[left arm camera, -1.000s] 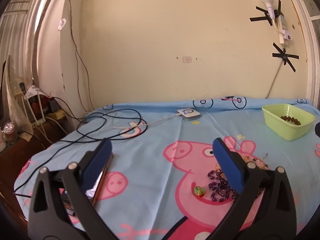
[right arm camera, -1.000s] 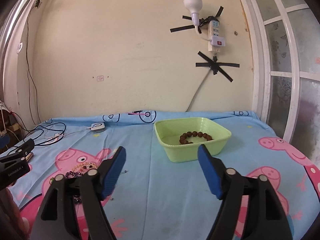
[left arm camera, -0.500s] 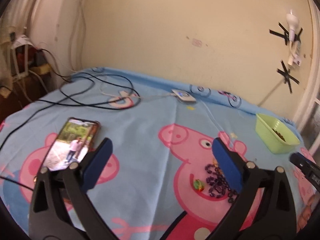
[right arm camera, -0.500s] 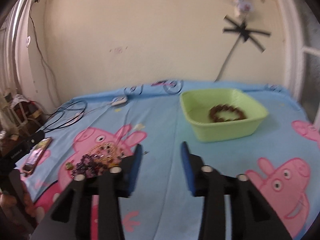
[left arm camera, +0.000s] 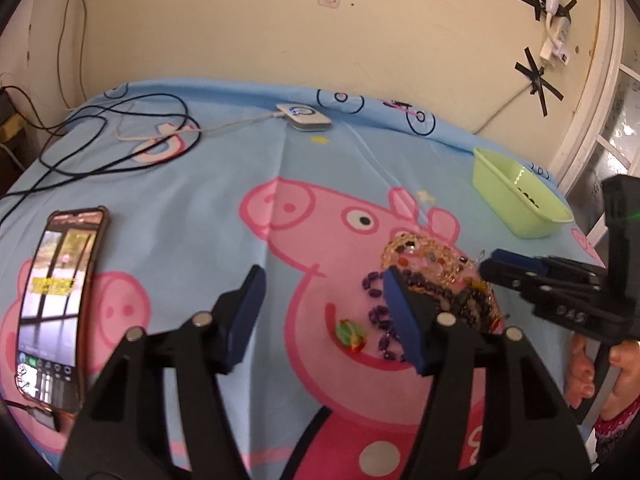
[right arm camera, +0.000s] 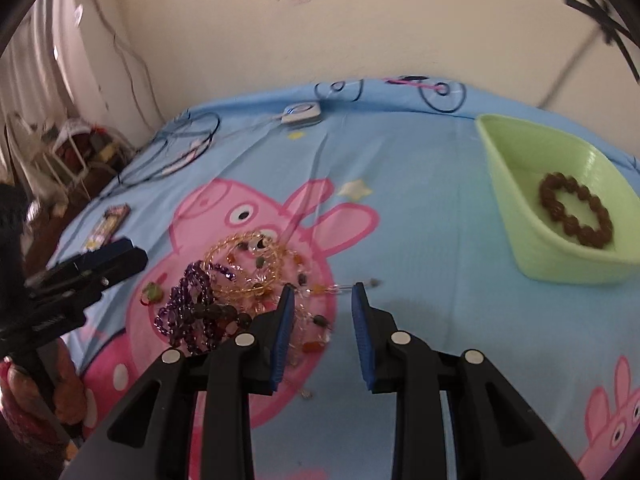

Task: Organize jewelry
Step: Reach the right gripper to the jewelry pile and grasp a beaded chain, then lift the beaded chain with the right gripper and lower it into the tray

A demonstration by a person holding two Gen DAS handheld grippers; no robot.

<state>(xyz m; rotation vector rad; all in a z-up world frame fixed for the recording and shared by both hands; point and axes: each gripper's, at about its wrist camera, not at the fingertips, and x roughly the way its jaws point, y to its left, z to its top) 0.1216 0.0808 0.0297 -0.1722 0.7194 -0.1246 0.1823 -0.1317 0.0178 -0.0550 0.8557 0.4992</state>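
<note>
A tangled pile of jewelry [right arm camera: 240, 280] lies on the Peppa Pig sheet: purple beads [right arm camera: 188, 304], gold chains [right arm camera: 248, 256] and a small green-red charm [right arm camera: 152, 292]. It also shows in the left wrist view [left arm camera: 432, 272]. My right gripper [right arm camera: 322, 300] is open and empty, low over the pile's right edge. My left gripper [left arm camera: 324, 280] is open and empty, above the sheet left of the pile. A green tray [right arm camera: 516, 208] at right holds a brown bead bracelet [right arm camera: 576, 208].
A phone [left arm camera: 56, 300] with its screen lit lies at the left. Black cables [left arm camera: 112, 136] and a white charger puck [left arm camera: 304, 116] lie near the wall. The tray shows in the left wrist view [left arm camera: 516, 204] at the far right.
Both grippers have dropped and tilted down toward the jewelry pile. The right gripper has swung left from the green tray and its jaws have narrowed. The left jaws have also narrowed a little.
</note>
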